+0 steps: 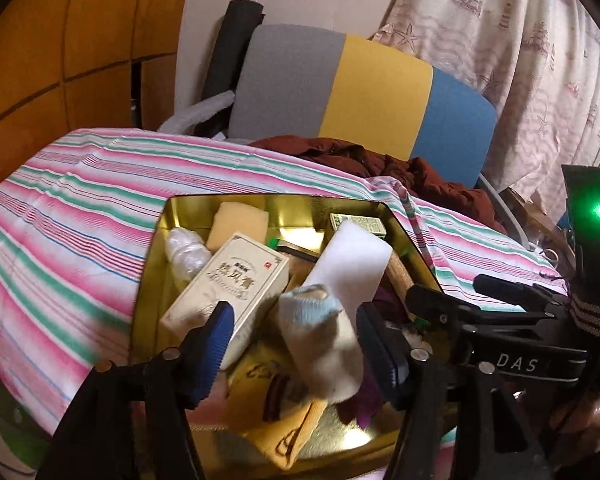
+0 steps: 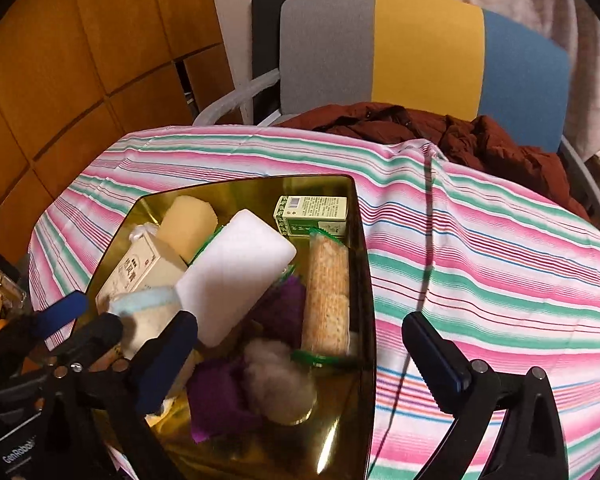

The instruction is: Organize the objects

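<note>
Rolled white sock (image 1: 324, 344) with pale blue cuff, blurred, seen between the spread fingers of the left gripper (image 1: 296, 344), contact unclear, above the gold tin (image 1: 412, 236), right gripper (image 2: 300, 364) held wide over it.

The gold tin (image 2: 362, 280) is crowded: a white foam block (image 2: 236, 276), cream carton (image 1: 228, 292), cracker packet (image 2: 327, 296) and purple cloth (image 2: 220, 396) leave little bare floor. The left gripper (image 1: 294, 344), jaws apart around a white sock (image 1: 324, 344), blocks the near-left corner. The striped tablecloth (image 2: 500, 264) right of the tin lies open.
</note>
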The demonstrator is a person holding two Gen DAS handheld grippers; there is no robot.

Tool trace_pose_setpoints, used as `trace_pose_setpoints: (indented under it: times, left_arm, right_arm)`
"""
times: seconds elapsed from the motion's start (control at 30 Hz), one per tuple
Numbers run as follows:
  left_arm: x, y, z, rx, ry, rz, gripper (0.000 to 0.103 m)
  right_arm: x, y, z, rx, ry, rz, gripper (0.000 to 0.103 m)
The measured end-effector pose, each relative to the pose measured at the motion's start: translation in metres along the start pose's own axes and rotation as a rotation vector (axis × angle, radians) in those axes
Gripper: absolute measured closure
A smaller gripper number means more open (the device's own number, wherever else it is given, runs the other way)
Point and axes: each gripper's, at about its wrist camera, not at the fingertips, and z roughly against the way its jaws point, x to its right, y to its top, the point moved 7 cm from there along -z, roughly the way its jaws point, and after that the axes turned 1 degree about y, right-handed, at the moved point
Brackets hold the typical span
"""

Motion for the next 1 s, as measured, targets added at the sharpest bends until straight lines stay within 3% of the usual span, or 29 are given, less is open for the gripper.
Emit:
trace_pose_setpoints:
  times: [0.33,0.7,0.9,1.0]
  left_arm:
    - [-0.004,-0.007,0.035,0.057,0.078,-0.044,0.028]
    - [-0.002,-0.018,0.046,0.054,0.144,-0.065,0.028]
    - [-0.005,-0.02,0.055,0.085,0.208,-0.056,0.028]
    - [-0.006,-0.02,0.059,0.104,0.2,-0.039,0.028]
  right_arm:
    - [-0.006,-0.022,0.037,0.094,-0.109,0.05,0.0]
    - [0.002,-0.049,0.056,0.106,-0.127,0.014,0.0]
    - [0.007,-0.057,0.065,0.133,-0.171,-0.007,0.0]
    - [0.009,-0.057,0.069,0.143,-0.175,-0.017,0.0]
